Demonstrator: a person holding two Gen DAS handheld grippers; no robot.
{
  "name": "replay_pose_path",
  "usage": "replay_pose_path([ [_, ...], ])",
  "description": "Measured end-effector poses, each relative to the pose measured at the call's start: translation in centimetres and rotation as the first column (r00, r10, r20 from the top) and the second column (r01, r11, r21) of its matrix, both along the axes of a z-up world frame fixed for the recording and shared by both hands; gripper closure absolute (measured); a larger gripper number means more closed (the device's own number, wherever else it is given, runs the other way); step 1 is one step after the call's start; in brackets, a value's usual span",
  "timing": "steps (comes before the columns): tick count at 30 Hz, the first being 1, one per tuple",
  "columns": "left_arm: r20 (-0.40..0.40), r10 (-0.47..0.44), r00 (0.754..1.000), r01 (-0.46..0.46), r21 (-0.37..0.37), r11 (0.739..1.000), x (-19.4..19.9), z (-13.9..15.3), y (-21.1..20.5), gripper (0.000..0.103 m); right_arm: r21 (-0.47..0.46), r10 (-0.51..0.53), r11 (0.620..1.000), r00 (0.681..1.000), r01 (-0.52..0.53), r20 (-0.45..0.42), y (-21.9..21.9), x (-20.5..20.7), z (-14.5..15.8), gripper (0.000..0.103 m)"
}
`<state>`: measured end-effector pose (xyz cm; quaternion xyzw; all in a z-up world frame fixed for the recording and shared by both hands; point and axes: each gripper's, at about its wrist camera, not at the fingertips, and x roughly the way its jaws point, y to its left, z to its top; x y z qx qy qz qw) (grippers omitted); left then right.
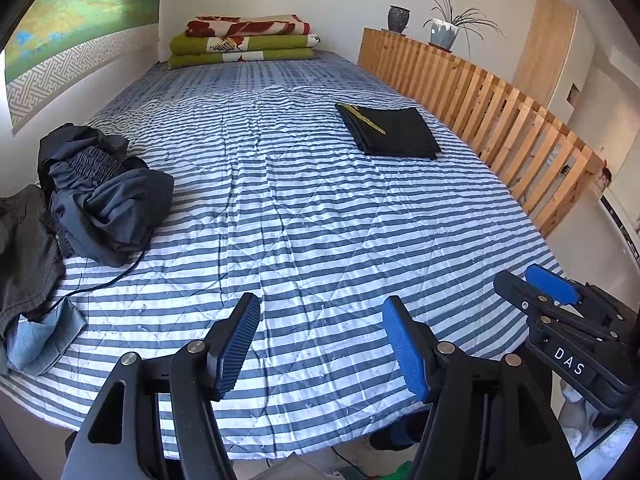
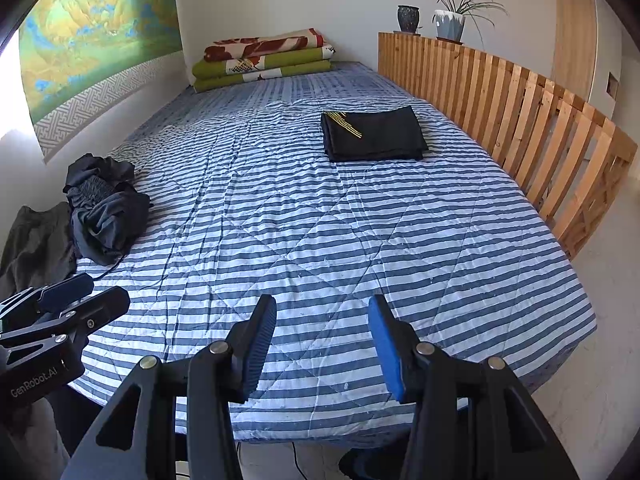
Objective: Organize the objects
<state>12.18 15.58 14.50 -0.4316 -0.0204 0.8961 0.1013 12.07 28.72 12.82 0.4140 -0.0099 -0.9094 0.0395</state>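
One flat-folded black garment with gold trim (image 1: 390,130) is laid beside the slatted wooden bed rail (image 1: 500,128). A crumpled heap of dark grey clothes (image 1: 96,196), well apart from the rail, is judged unfolded yet. Left gripper (image 1: 320,344) and right gripper (image 2: 322,346) are held agape, empty.

White letters "DAS" stand on the right gripper (image 1: 552,292); "GenRobot.AI" stands in white on the left gripper (image 2: 76,300).

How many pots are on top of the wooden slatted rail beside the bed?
2. A dark empty pot sits at the wooden slatted rail's far end; a pale pot holding a plant stands just right of it.
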Motion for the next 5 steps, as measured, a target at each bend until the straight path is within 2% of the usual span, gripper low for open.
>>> replay_pose_path([
  [5, 0.019, 0.011, 1.0, -0.011, 0.004, 1.0, -0.28, -0.34, -0.35, 0.035, -0.001, 0.0, 1.0, 1.0, 0.0, 0.005, -0.11, -0.1, -0.15, 0.059],
])
